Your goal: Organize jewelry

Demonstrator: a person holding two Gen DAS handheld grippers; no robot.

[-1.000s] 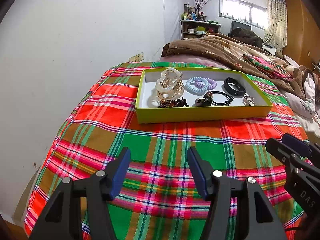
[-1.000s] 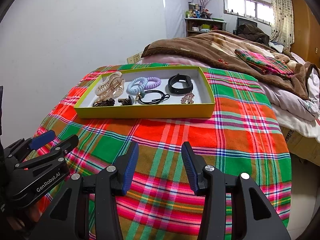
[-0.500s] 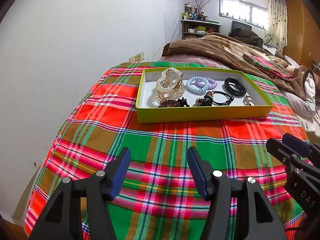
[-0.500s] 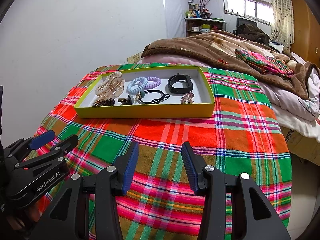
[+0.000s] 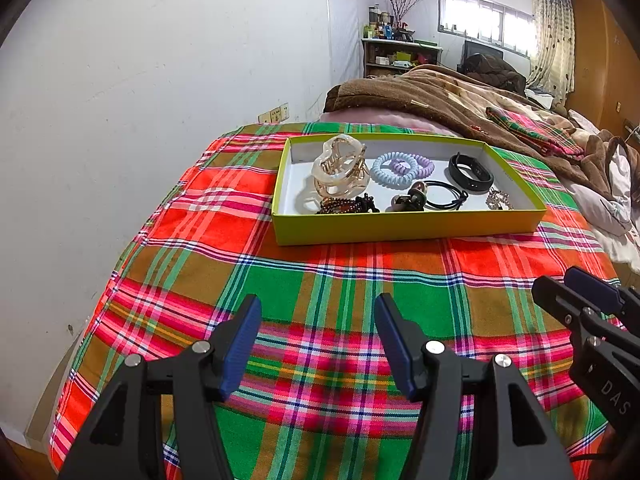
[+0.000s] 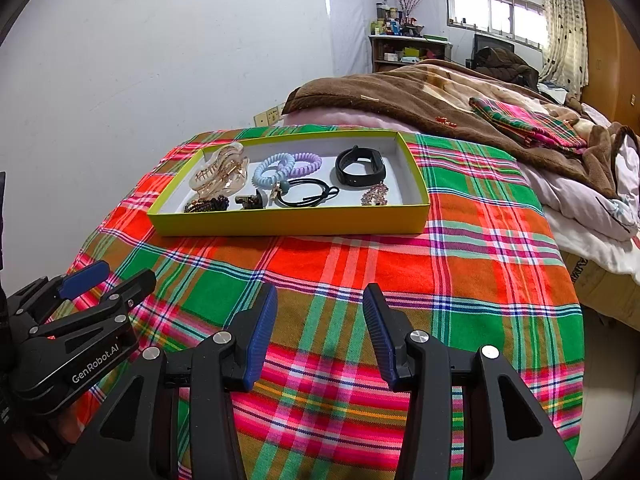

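A yellow-green tray (image 5: 400, 228) (image 6: 288, 222) sits on the plaid cloth ahead of both grippers. It holds a clear hair claw (image 5: 340, 170) (image 6: 220, 174), blue and purple coil ties (image 5: 400, 168) (image 6: 286, 164), a black band (image 5: 470, 172) (image 6: 360, 166), black elastic ties (image 5: 444, 198) (image 6: 308, 196), a dark beaded piece (image 5: 344, 206) and a sparkly clip (image 5: 498, 199) (image 6: 376, 194). My left gripper (image 5: 318, 344) is open and empty, well short of the tray. My right gripper (image 6: 320, 336) is open and empty too, beside the left one (image 6: 80, 312).
The plaid cloth (image 5: 320, 280) covers the end of a bed against a white wall (image 5: 140, 100) on the left. A brown blanket (image 5: 440, 100) and bedding lie behind the tray. The cloth drops off at the right edge (image 6: 572, 320).
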